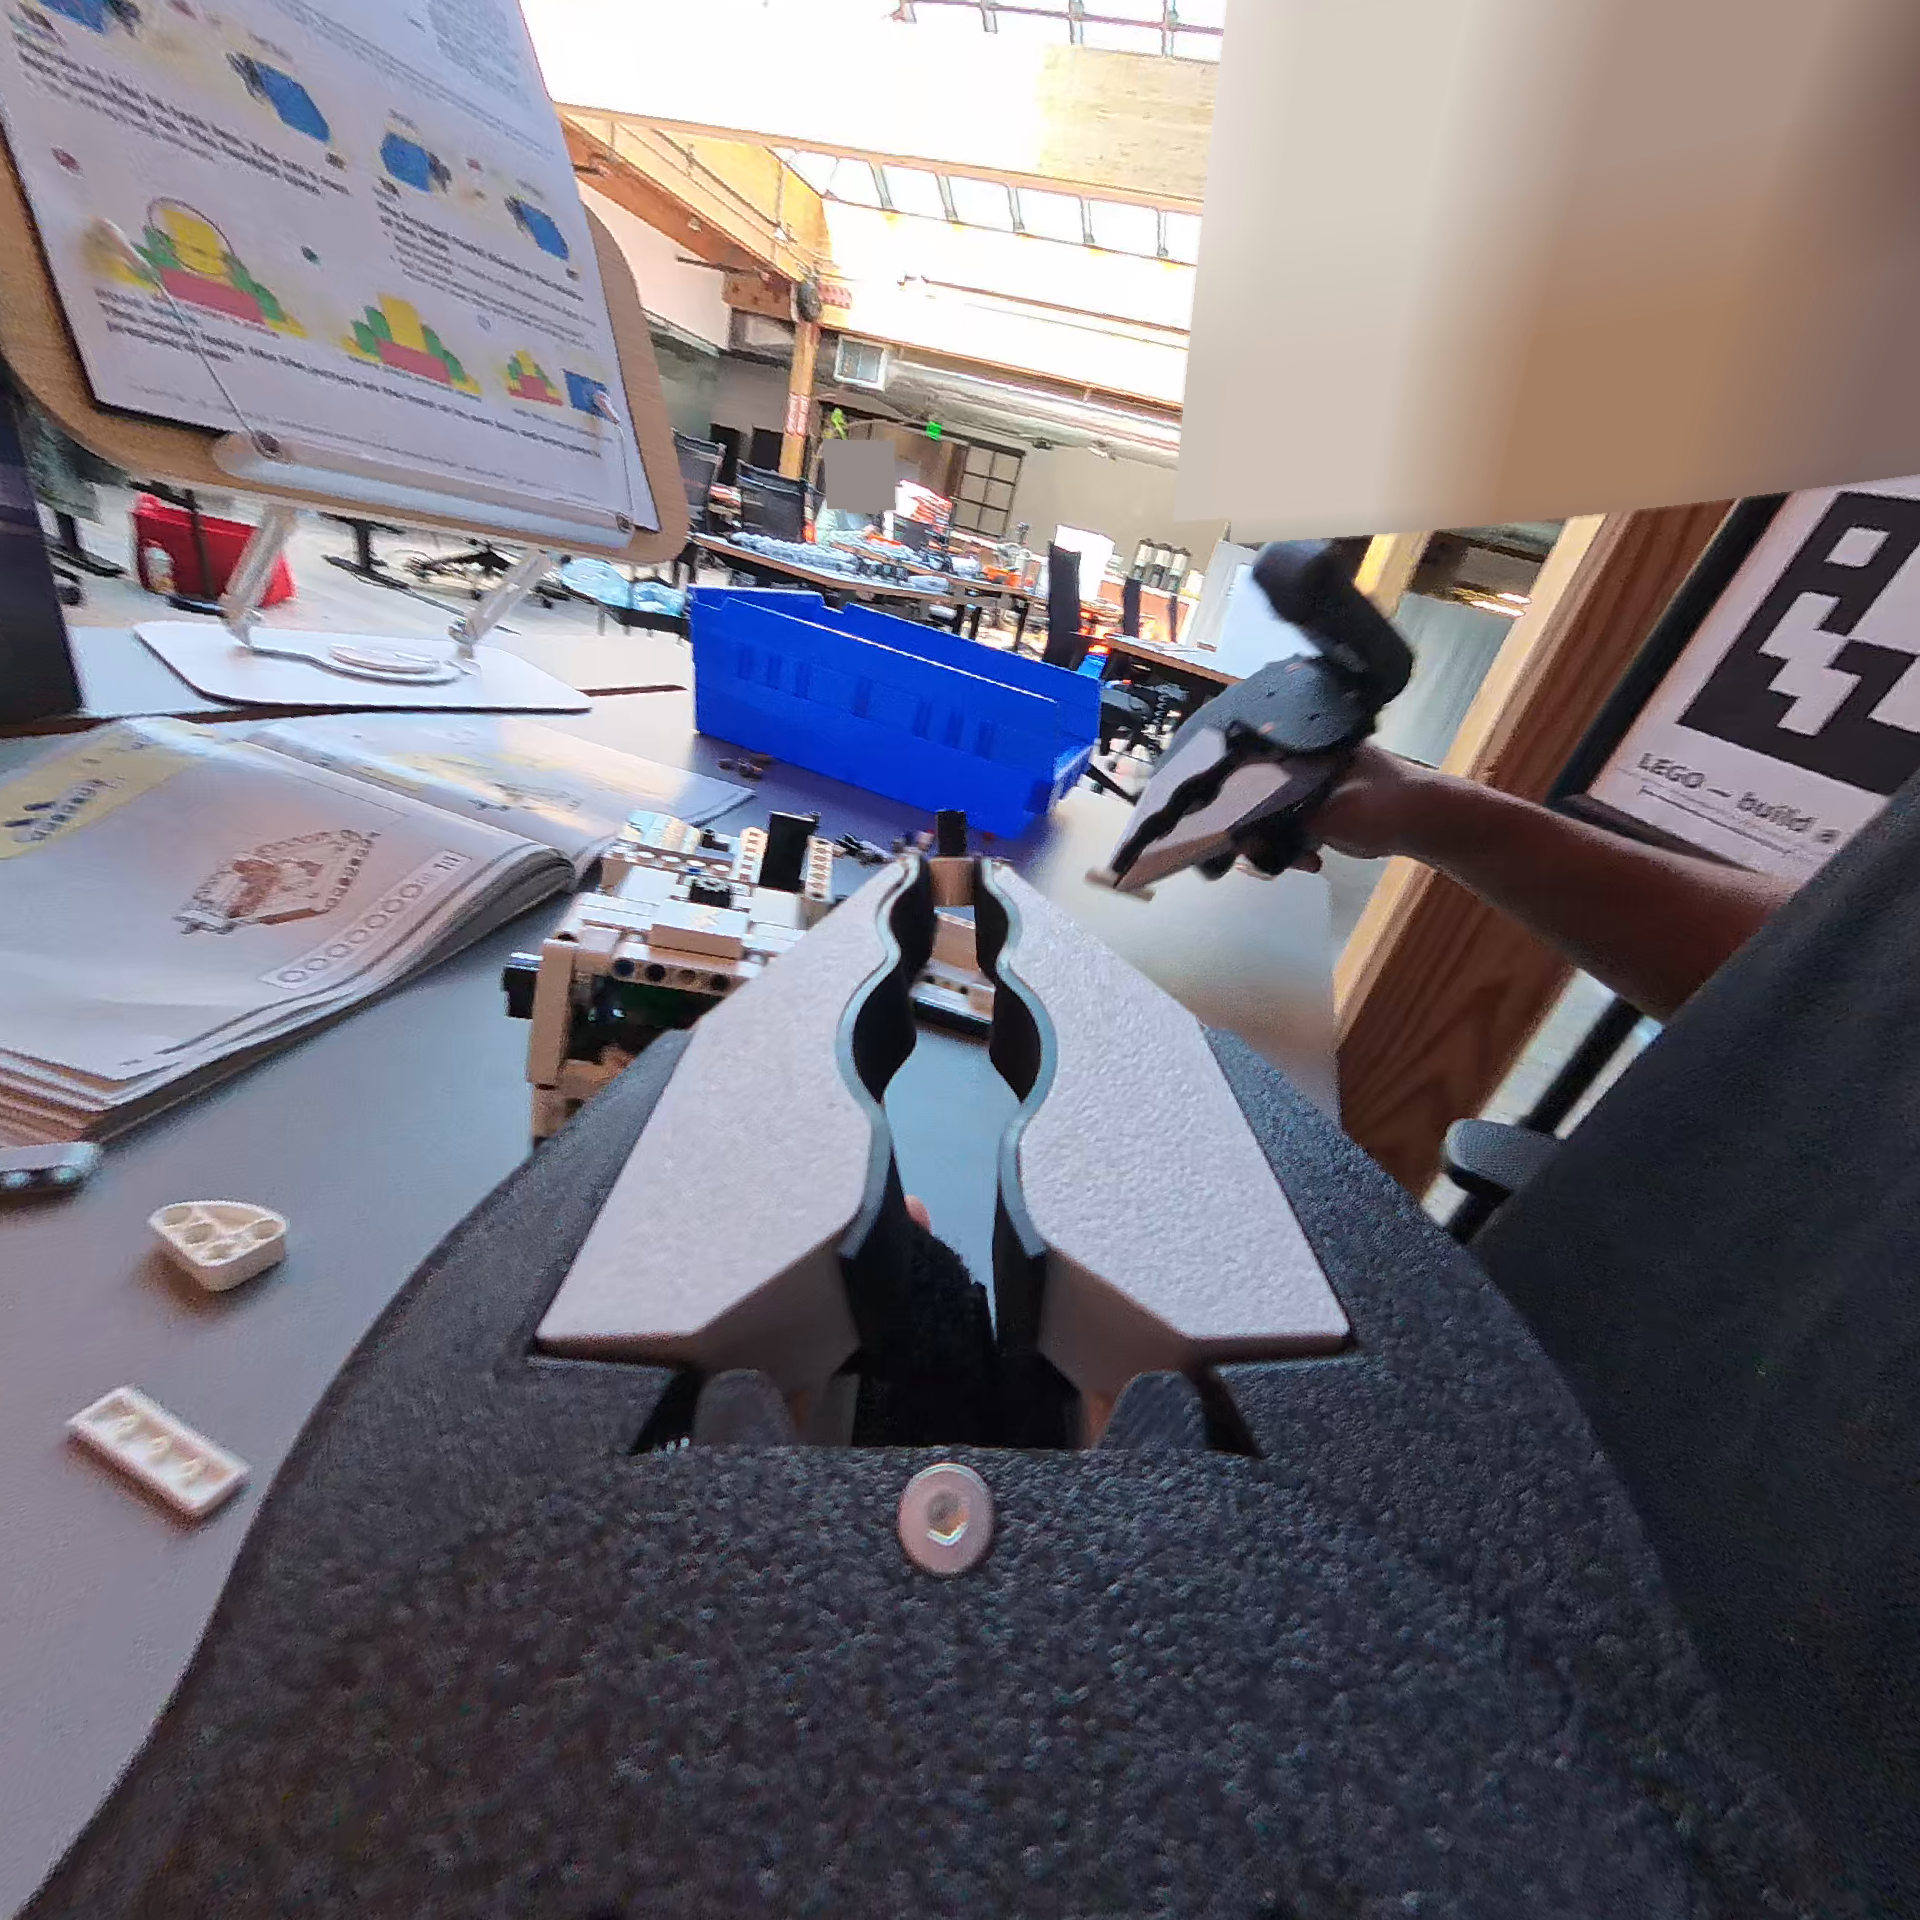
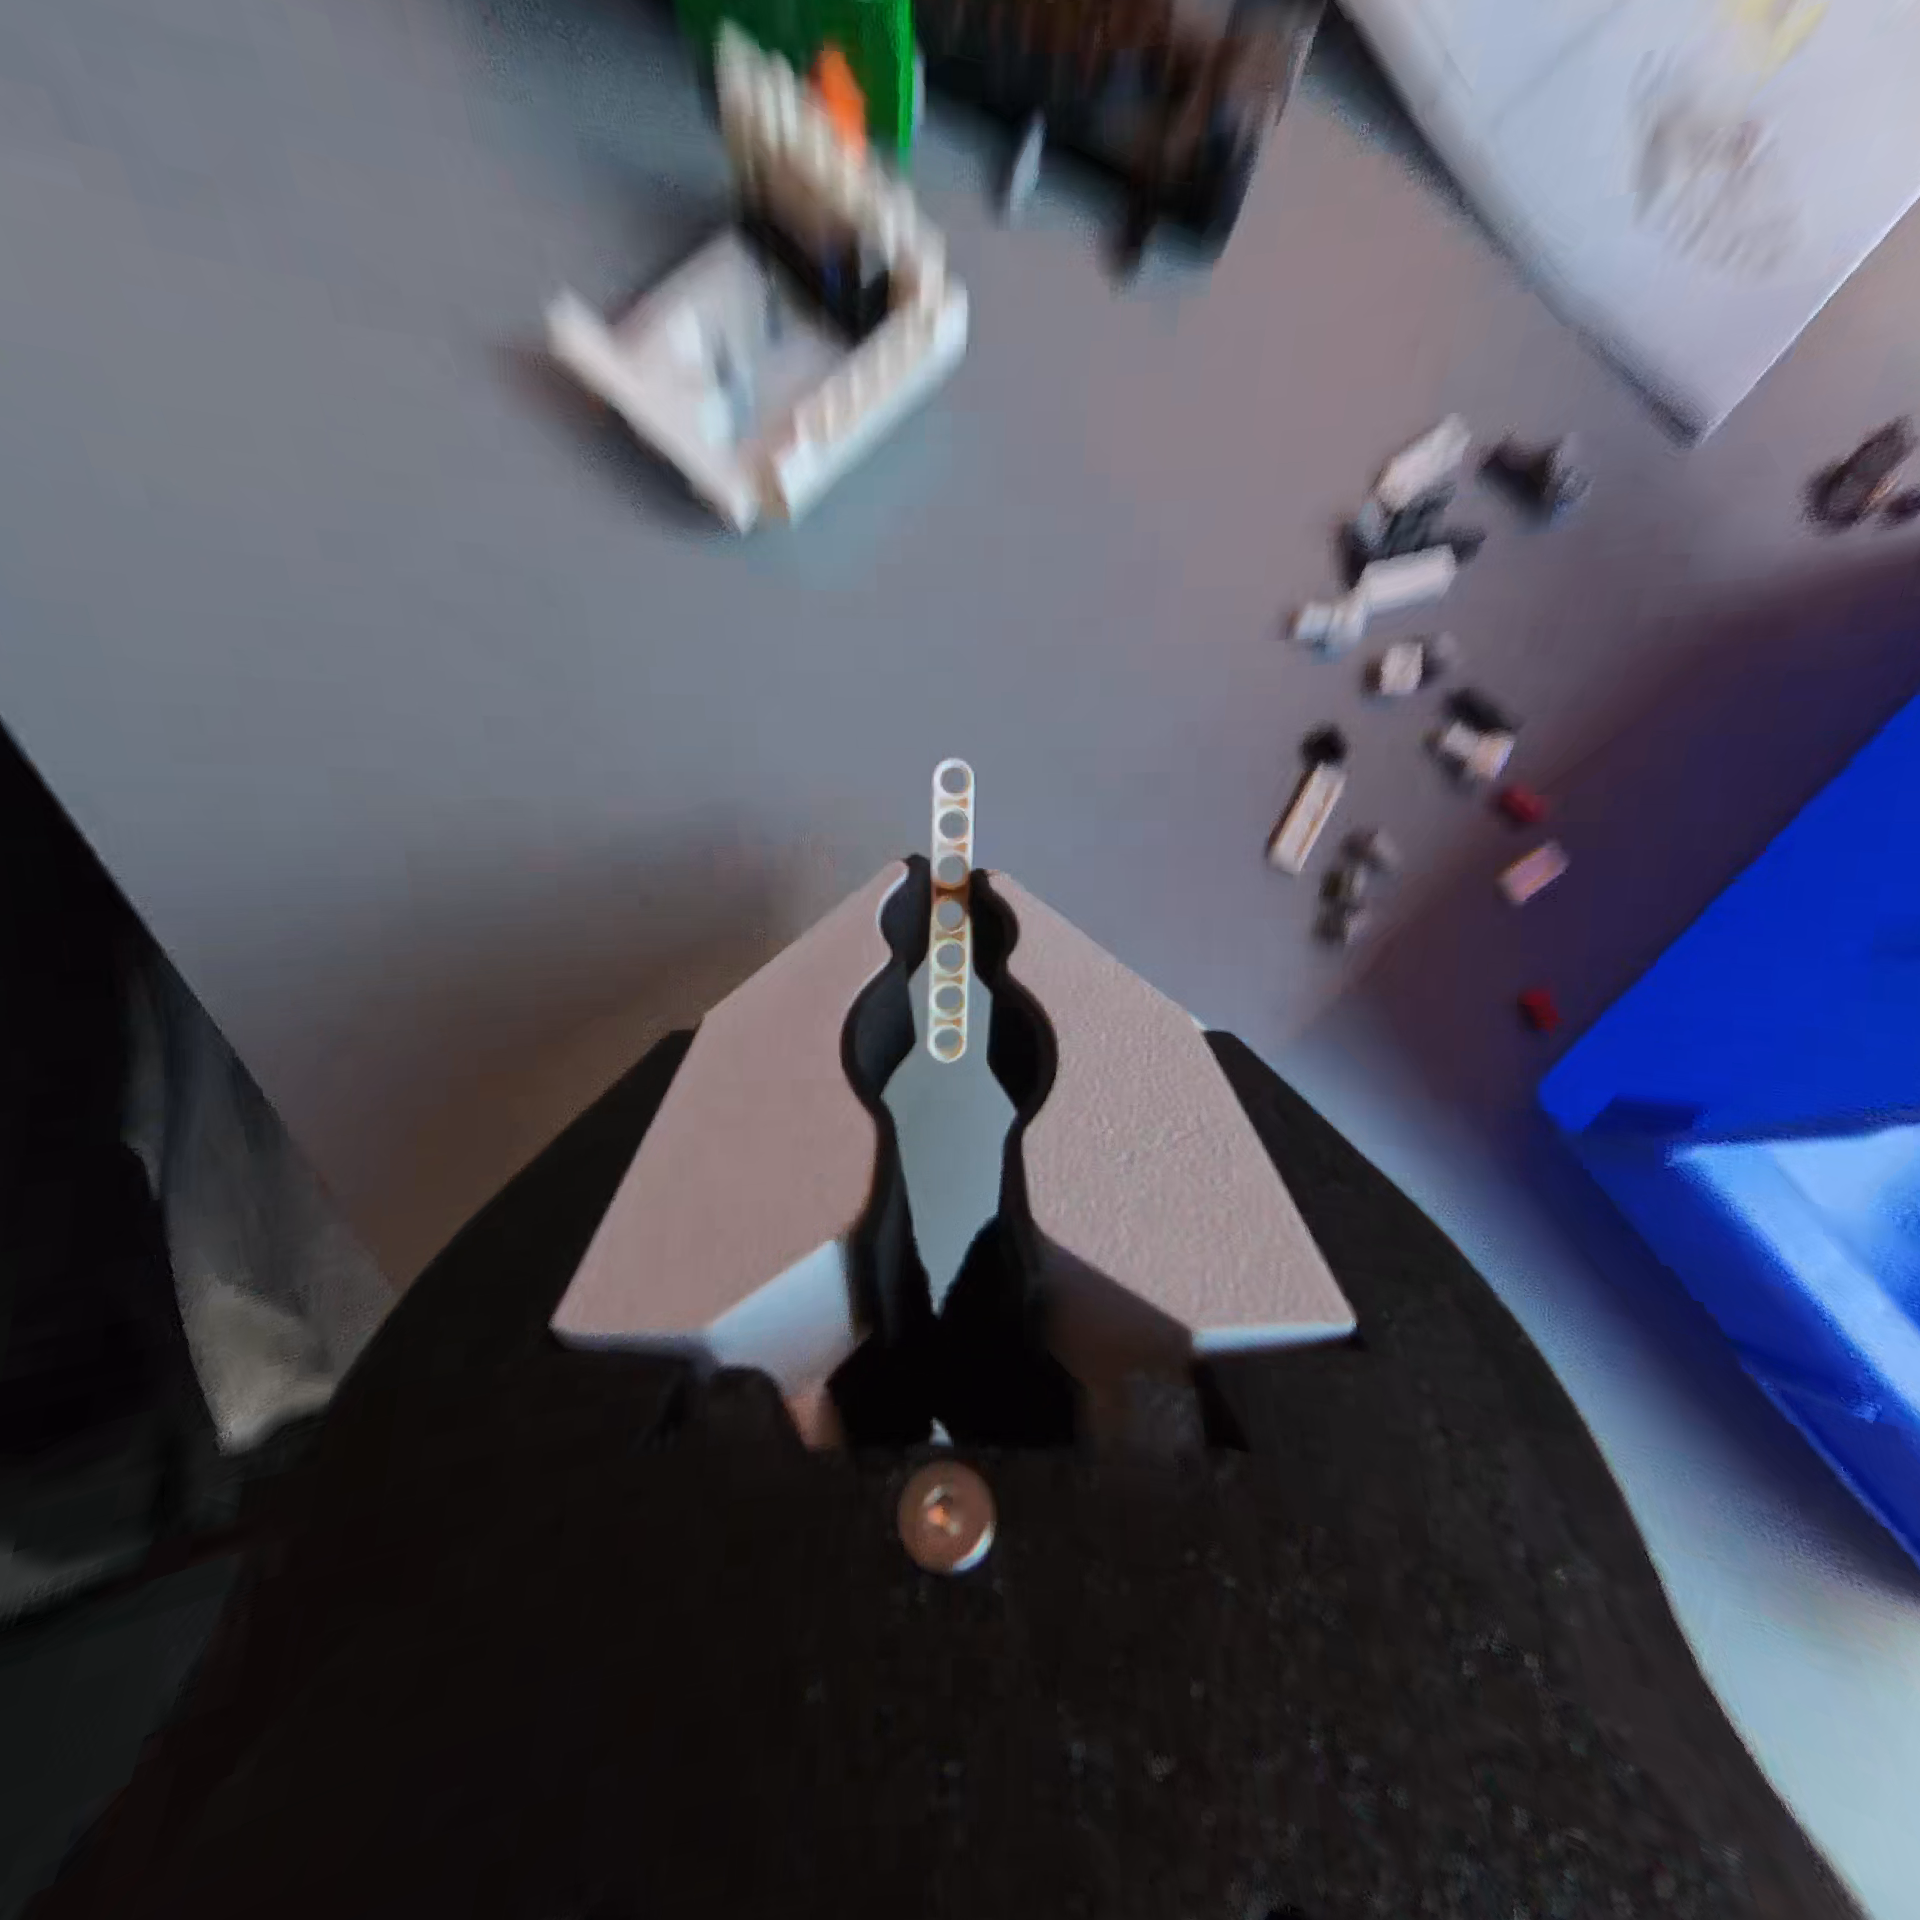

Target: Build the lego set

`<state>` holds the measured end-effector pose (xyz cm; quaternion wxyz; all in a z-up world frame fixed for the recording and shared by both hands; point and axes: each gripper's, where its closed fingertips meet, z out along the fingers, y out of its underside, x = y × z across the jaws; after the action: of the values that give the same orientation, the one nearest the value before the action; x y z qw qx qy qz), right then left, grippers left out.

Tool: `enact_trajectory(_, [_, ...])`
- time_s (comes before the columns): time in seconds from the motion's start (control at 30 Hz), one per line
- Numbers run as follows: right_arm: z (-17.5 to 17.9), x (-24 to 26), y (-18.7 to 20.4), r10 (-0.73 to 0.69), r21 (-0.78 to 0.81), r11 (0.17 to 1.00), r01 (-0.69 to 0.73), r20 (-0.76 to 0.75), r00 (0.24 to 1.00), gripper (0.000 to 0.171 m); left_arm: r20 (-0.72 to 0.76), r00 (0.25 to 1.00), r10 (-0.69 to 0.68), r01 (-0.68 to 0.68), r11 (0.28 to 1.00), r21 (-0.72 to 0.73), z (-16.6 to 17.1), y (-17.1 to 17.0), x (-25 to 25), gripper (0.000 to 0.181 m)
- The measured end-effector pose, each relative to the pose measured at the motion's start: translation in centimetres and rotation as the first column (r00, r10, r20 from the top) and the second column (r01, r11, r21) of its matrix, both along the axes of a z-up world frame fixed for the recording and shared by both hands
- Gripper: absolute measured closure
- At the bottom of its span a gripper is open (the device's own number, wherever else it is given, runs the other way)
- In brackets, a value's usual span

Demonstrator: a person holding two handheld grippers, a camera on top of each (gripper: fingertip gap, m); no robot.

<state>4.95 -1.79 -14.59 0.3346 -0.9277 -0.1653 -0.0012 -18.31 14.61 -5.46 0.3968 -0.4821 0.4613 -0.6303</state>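
Right claw (image 2: pixel 951 875): clamping almost shut on a thin white holed beam (image 2: pixel 952 914), gripping it about midway, one end poking out past the tips, the other running back between the jaws. Hovering over the grey table (image 2: pixel 416 644), touching nothing.

Left claw (image 1: pixel 948 875): standing narrowly parted, with a small tan piece (image 1: pixel 951 881) showing between the tips. Not possible to tell whether gripping it or merely looking past it.

Lying near, off to the left of the left claw: two loose white pieces (image 1: pixel 218 1242) and (image 1: pixel 156 1449). Sitting just beyond its tips and leftward: the half-built white model (image 1: pixel 675 935). Showing well ahead of the right claw too, slightly left.

Judging the step: carrying a freshly picked beam toward the model for fitting. Calling next for swinging the beam across, lining up its holes with the right pins, and pressing home, probably with the left claw steadying the model.

Farther out: loose parts (image 2: pixel 1403 623) lying ahead-right of the right claw, a blue bin (image 2: pixel 1766 1091) to its right, an open booklet (image 1: pixel 260 883) left of the left claw.

Blurring heavily in the right view, hiding the model's detail. Covering the model's near side with the left claw's body. Not showing where the beam belongs.
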Motion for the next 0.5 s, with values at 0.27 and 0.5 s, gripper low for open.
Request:
enact_trajectory(0.27, [8.7,-1.5,6.9,-0.022,0.582,0.796,0.167,-0.248,0.968,0.165,0.003,0.984,0.177,-0.177,0.982,0.073,0.2,4.4,0.2,0.175])
enact_trajectory(0.5, [8.0,3.1,9.8,-0.052,0.638,0.719,0.275,-0.345,0.937,0.165,-0.094,0.975,0.202,-0.187,0.972,0.144,0.2,7.7,2.7,0.175])
